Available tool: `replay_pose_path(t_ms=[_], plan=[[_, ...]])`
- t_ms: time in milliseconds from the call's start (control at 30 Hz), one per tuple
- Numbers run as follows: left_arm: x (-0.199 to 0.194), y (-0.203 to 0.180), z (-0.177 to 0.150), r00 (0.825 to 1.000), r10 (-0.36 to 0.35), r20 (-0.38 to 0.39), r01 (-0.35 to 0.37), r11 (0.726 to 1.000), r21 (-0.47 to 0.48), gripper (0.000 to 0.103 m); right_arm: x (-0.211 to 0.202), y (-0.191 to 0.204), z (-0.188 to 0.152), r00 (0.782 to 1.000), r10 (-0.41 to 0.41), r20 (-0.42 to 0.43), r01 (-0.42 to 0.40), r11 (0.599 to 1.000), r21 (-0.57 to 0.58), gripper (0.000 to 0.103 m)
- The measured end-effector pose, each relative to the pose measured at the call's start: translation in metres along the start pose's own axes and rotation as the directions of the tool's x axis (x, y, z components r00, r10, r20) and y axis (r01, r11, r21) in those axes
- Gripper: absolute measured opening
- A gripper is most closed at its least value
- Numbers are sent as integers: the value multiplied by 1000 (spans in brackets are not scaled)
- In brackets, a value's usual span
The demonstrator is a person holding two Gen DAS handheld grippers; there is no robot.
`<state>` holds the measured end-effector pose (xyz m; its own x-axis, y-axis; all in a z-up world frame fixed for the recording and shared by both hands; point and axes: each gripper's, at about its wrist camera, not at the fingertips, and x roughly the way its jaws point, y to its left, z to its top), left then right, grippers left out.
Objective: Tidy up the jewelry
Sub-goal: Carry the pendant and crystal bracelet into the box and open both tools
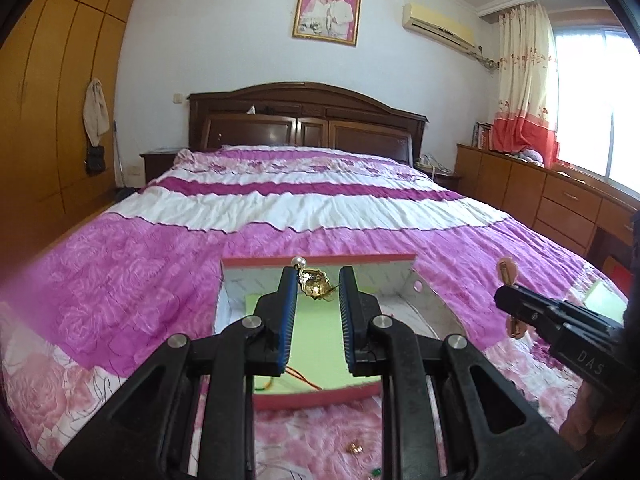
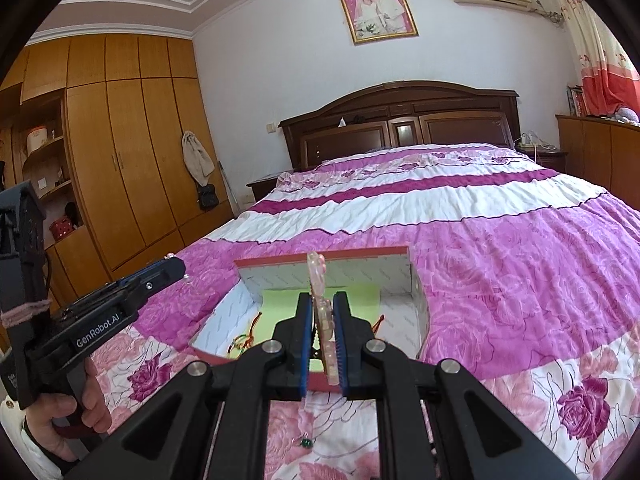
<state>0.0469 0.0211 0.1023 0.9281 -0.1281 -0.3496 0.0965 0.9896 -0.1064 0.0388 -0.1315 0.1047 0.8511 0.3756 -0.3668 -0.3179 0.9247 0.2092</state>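
Midway through, by the look of things. Over the bedspread (image 1: 132, 268), poised above the open box (image 1: 320, 259) with its green lining (image 1: 316, 344): the left gripper (image 1: 319, 280), jaws parted to about the width of a gold ornament (image 1: 316, 285) with a pearl (image 1: 298, 261) at its top, the piece seeming to hang against the left finger rather than being firmly pinched; impossible to say from this view alone whether truly gripped or merely snagged. Alongside, the right gripper (image 2: 322, 312), jaws drawn in close around a pale pink, translucent hair clip (image 2: 320, 300), held upright on edge, directly over the near half of the same box (image 2: 324, 258). Already inside, on the green lining (image 2: 280, 308): some red and green cord pieces (image 2: 244, 340) near the left wall, and a bit of red cord (image 2: 378, 322) toward the right. Not yet put away: a small gold item (image 1: 356, 447) and a tiny green bead (image 1: 376, 471) lying loose on the bedspread just in front of the box, the green one (image 2: 306, 443) also visible from the right wrist view. So: a few pieces stowed, two more carried and hovering over the box, awaiting release, and at least two strays left on the bedspread to collect afterwards. Likely care needed with the dangling ornament, liable to slip off unevenly.
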Motion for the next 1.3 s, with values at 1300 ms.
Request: replay_pose_path(t_ms=[1300], plan=[[115,20,-50,936,74,-345,-98,994,-53,13,130,-37,-32,936,-134,-326,149,989,20,12]])
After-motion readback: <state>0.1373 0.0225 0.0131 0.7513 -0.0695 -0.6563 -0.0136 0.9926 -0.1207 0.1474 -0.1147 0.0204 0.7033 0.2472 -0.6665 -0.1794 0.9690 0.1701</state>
